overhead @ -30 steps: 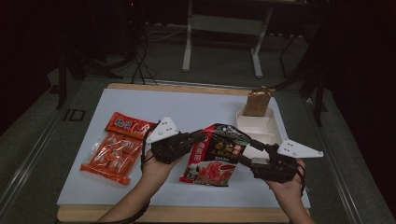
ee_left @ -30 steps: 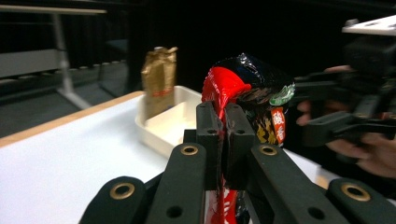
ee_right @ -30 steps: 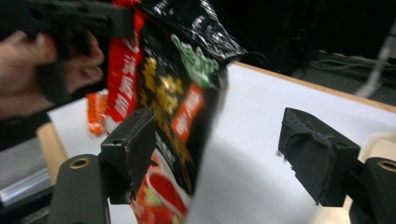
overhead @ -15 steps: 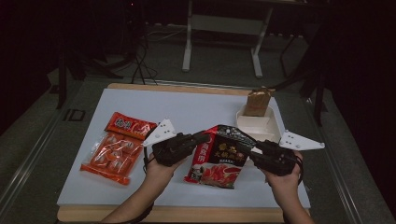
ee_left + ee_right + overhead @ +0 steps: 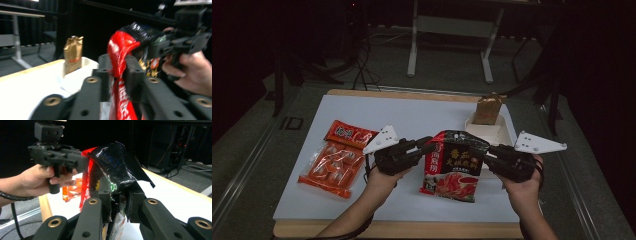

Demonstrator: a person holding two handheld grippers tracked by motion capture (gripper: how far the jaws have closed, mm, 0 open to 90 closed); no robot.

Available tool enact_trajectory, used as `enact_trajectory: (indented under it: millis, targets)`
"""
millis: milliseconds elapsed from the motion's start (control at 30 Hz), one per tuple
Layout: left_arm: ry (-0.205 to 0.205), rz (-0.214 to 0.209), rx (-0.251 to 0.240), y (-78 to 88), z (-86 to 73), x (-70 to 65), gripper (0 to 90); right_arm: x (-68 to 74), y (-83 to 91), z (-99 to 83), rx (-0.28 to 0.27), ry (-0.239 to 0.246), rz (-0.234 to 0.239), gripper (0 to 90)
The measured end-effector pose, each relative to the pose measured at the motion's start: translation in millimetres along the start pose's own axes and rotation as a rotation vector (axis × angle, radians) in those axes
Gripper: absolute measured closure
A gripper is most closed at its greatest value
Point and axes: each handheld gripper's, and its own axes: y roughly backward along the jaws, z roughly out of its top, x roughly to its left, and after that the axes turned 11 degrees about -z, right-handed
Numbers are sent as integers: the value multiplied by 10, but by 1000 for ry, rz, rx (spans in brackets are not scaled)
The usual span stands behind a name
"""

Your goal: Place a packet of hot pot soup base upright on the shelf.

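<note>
A red and black snack bag (image 5: 452,167) hangs between my two grippers, its top raised and its bottom on the white board. My left gripper (image 5: 429,146) is at the bag's upper left edge. In the left gripper view that red edge (image 5: 122,42) lies between the jaws of my left gripper (image 5: 117,65), which have just been opening and stand slightly apart. My right gripper (image 5: 486,150) has just been closing on the upper right corner. In the right gripper view the crumpled black top (image 5: 115,162) is pinched between the pads of my right gripper (image 5: 118,192).
Two orange-red snack packs (image 5: 337,157) lie on the left of the white board (image 5: 412,117). A white tray (image 5: 497,132) at the back right holds an upright brown paper bag (image 5: 488,109). A metal stand is on the floor beyond the table.
The right gripper came in from the right, closed on the bag's top right corner and rose. The bag's top lifted with it. The left gripper stayed in place and its jaws eased apart.
</note>
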Motion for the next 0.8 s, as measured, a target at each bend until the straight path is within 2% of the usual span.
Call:
enact_trajectory:
  millis: [67,100,267,300,367,400,467,533,567,600,633,700,733,800]
  targets:
    - [-10,33,7,32,20,-7,619,-33,20,31,-11,0,-7,777]
    - [-1,37,11,54,29,-6,568,-54,32,48,-16,-5,-8,777]
    - [25,31,12,196,5,10,356,-177,99,145,-41,-10,-20,777]
    - [21,11,23,225,-14,15,329,-193,103,159,-43,-8,-15,777]
    - [13,24,37,269,-52,0,220,-234,111,193,-44,-1,-25,776]
    - [9,18,41,291,-71,0,181,-266,112,211,-44,-5,-27,776]
    - [10,34,59,319,-95,-11,106,-308,113,236,-51,-4,-37,775]
    - [1,47,77,358,-122,-31,73,-350,119,261,-62,-4,-52,774]
    - [0,50,83,371,-137,-43,60,-370,117,276,-73,7,-42,773]
    - [-2,55,104,382,-150,-53,16,-386,122,290,-79,15,-56,773]
    - [-8,71,124,390,-167,-65,12,-404,122,307,-80,14,-64,773]
    - [1,59,142,410,-214,-78,12,-439,124,342,-84,18,-76,773]
    - [-7,76,153,420,-241,-88,12,-457,126,358,-86,19,-89,773]
    - [-4,63,161,446,-302,-98,12,-503,129,388,-96,16,-96,773]
